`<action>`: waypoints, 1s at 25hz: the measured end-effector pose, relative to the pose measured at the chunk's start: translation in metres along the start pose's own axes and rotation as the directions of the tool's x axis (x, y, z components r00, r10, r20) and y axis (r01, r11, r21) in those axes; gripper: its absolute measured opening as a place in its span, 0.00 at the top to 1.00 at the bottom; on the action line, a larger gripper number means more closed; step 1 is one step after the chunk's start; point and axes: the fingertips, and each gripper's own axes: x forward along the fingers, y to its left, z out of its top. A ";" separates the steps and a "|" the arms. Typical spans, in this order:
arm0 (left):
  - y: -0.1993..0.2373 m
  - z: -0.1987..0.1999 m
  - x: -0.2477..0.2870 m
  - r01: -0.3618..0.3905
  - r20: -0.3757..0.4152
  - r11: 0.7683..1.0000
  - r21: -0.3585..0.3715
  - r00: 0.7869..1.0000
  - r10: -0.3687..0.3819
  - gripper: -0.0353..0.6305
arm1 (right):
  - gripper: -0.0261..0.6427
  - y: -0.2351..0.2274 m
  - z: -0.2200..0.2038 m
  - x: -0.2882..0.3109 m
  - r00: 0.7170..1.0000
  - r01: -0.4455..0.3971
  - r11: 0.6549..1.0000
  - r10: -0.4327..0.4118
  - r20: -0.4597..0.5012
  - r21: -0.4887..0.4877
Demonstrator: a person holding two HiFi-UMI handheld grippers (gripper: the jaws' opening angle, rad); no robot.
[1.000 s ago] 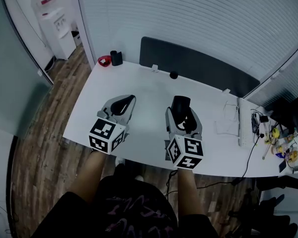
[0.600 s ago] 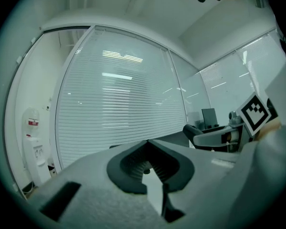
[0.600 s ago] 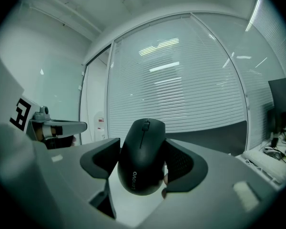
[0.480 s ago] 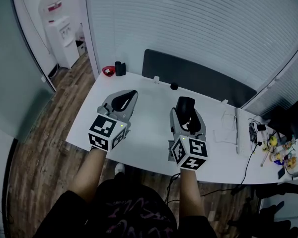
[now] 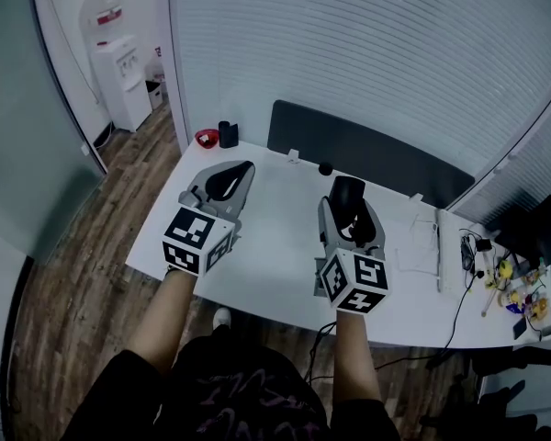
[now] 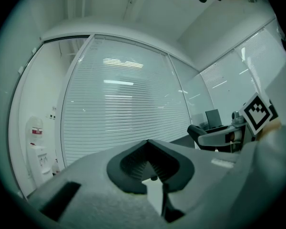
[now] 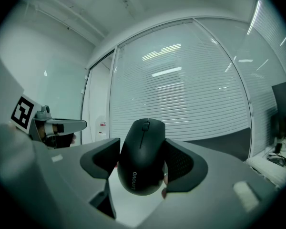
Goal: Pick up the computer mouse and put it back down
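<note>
A black computer mouse [image 7: 142, 157] hangs well above the white desk [image 5: 275, 242], clamped between the two pads of my right gripper [image 7: 143, 149], which points level towards the blinds. In the head view the mouse [image 5: 346, 194] sits at the tip of the right gripper [image 5: 347, 184], over the desk's middle. My left gripper [image 5: 241, 167] is held up beside it on the left, its fingertips touching. In the left gripper view the left gripper [image 6: 148, 142] is shut with nothing between its jaws.
A dark partition panel [image 5: 376, 150] runs along the desk's back edge. A red bowl [image 5: 206, 138] and a black cup [image 5: 228, 134] stand at the back left corner, a small black knob [image 5: 324, 168] behind the mouse. A white keyboard [image 5: 438, 246] and cables [image 5: 510, 283] lie right.
Both grippers have risen higher above the desk. The right one still carries the mouse; the left one stays shut.
</note>
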 end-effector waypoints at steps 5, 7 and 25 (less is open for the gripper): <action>0.002 -0.001 -0.002 0.002 0.002 1.000 0.001 1.000 -0.002 0.94 | 0.51 0.004 0.002 0.001 1.000 0.000 1.000 0.000 0.010 0.000; 0.002 -0.001 -0.001 0.005 0.001 1.000 0.002 1.000 -0.005 0.94 | 0.51 0.004 0.004 0.002 1.000 0.002 1.000 -0.002 0.013 0.002; 0.008 -0.003 0.002 0.012 -0.002 1.000 0.001 1.000 -0.012 0.94 | 0.51 0.005 0.003 0.009 1.000 0.009 1.000 -0.009 0.013 0.005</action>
